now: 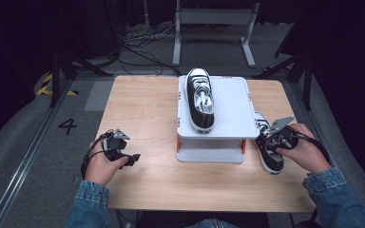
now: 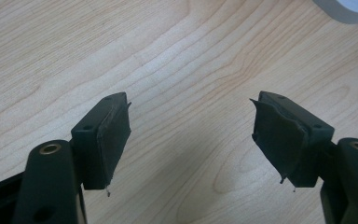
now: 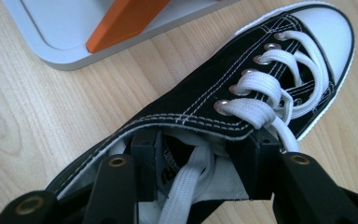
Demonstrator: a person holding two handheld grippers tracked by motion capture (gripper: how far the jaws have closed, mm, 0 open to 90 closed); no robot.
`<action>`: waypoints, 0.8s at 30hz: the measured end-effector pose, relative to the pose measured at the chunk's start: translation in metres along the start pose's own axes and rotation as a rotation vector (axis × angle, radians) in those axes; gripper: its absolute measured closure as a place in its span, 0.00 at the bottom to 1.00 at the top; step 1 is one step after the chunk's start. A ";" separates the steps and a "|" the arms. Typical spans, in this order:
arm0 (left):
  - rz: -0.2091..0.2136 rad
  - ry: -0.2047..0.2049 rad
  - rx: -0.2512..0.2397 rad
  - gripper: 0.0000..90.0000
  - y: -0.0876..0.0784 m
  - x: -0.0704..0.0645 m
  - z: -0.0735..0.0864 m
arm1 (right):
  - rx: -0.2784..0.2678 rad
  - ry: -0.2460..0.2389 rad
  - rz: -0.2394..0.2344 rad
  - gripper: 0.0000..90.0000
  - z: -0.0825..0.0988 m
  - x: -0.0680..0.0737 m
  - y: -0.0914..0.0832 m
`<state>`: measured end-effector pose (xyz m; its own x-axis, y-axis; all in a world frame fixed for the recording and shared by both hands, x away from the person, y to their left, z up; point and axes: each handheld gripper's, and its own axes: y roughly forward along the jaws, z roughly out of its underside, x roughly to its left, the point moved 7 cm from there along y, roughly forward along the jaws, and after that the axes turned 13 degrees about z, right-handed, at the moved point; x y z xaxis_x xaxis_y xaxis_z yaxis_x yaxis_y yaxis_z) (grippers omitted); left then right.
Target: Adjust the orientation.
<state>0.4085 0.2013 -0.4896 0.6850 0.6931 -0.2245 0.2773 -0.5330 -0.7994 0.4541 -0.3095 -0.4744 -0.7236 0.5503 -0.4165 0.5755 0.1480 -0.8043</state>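
A black low sneaker with white laces [image 1: 200,99] lies on top of a white two-level stand [image 1: 233,109], toe toward the far side. Its mate, a second sneaker [image 1: 272,161] [image 3: 261,70], rests on the wooden table just right of the stand. My right gripper [image 1: 269,142] [image 3: 193,163] reaches into this sneaker's mouth. Its jaws stand apart with the tongue and a loose lace between them, their tips tucked under the eyelet flap, and no pad visibly presses. My left gripper [image 1: 132,159] [image 2: 191,116] hovers low over bare table at the left, open and empty.
The stand [image 3: 56,32] has orange posts [image 3: 121,23] between its white plates and fills the table's middle back. The table [image 1: 142,114] is light wood with its edges close to both hands. Dark floor, cables and a metal frame lie beyond it.
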 end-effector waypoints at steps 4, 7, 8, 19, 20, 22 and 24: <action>-0.001 0.002 -0.003 0.31 0.000 0.001 0.000 | 0.016 0.027 0.024 0.79 0.000 -0.004 0.000; -0.002 -0.002 -0.008 0.31 0.000 0.001 0.000 | 0.027 0.050 0.038 0.87 -0.001 -0.007 0.001; 0.001 0.001 -0.010 0.31 0.000 0.001 -0.001 | 0.027 0.056 0.040 0.88 -0.002 -0.008 0.001; 0.003 0.006 0.002 0.31 0.000 0.001 -0.001 | -0.066 0.256 -0.007 0.91 -0.004 -0.023 -0.032; 0.006 0.008 0.002 0.31 0.001 0.001 -0.002 | -0.076 0.277 -0.015 0.91 -0.005 -0.025 -0.036; 0.008 -0.004 -0.007 0.31 0.001 0.000 -0.002 | -0.076 0.294 -0.021 0.91 -0.006 -0.026 -0.038; 0.006 -0.003 -0.011 0.31 0.001 0.000 -0.003 | -0.083 0.315 -0.027 0.92 -0.006 -0.027 -0.039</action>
<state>0.4108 0.1996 -0.4891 0.6849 0.6910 -0.2311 0.2806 -0.5428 -0.7916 0.4540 -0.3249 -0.4294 -0.5927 0.7707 -0.2339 0.5964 0.2248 -0.7706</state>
